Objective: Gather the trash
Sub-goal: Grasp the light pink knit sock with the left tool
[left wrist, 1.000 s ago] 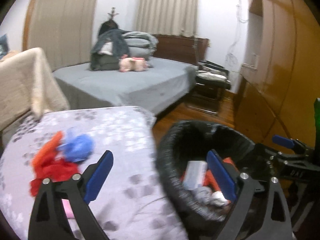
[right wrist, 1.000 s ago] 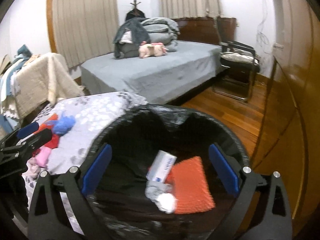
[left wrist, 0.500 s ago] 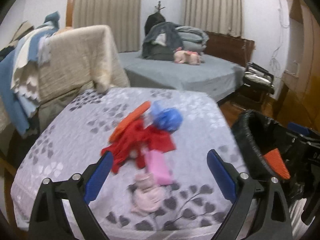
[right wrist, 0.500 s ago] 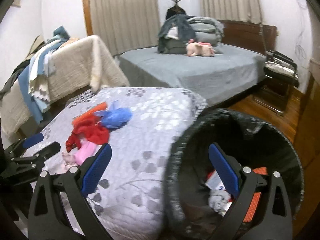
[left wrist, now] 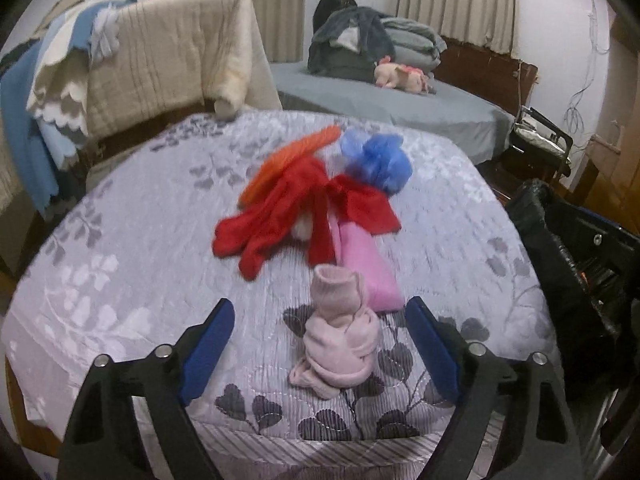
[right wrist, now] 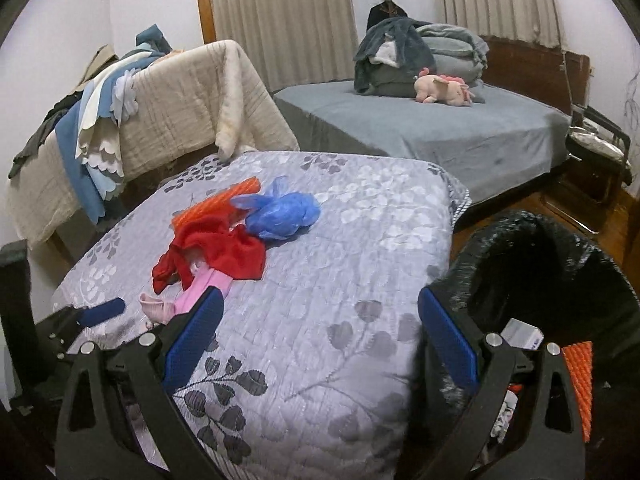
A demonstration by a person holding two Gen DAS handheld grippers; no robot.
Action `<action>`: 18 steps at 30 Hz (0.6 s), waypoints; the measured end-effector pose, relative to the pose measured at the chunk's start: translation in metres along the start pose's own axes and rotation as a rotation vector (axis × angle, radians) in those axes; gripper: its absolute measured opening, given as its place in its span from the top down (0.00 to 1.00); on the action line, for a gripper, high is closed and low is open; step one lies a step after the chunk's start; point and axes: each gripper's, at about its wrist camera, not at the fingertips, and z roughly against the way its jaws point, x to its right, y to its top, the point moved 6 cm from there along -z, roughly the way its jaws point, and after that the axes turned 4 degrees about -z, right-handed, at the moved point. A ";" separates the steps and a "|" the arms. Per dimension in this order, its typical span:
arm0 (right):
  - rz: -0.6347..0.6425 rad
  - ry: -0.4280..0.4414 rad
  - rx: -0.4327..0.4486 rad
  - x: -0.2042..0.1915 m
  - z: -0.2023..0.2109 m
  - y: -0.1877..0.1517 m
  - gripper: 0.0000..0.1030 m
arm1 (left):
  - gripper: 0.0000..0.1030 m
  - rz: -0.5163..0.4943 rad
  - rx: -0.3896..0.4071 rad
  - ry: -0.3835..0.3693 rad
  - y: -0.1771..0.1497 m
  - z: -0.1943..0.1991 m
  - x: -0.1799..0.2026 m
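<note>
On the grey leaf-patterned quilted worktop [left wrist: 120,240], the crumpled pale pink sock [left wrist: 340,340] sits between the left gripper [left wrist: 320,344]'s wide blue fingers [left wrist: 206,346], closing in, untouched. Right gripper [right wrist: 320,340] gapes empty beside the black-lined bin [right wrist: 560,260]. One red cloth [left wrist: 288,208], one blue plastic bag [left wrist: 380,160], one pink packet [left wrist: 368,264].

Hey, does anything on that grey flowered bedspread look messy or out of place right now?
Yes. A loose heap sits mid-spread: a red cloth tangled over a pink packet, an orange mesh piece, a crumpled blue bag, and a balled pale pink sock nearest the left tool, whose jaws are closing around the sock without touching it.
</note>
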 end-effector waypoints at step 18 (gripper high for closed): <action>0.029 0.034 -0.037 -0.022 -0.031 -0.003 0.08 | 0.62 0.051 -0.048 -0.075 -0.009 -0.006 -0.005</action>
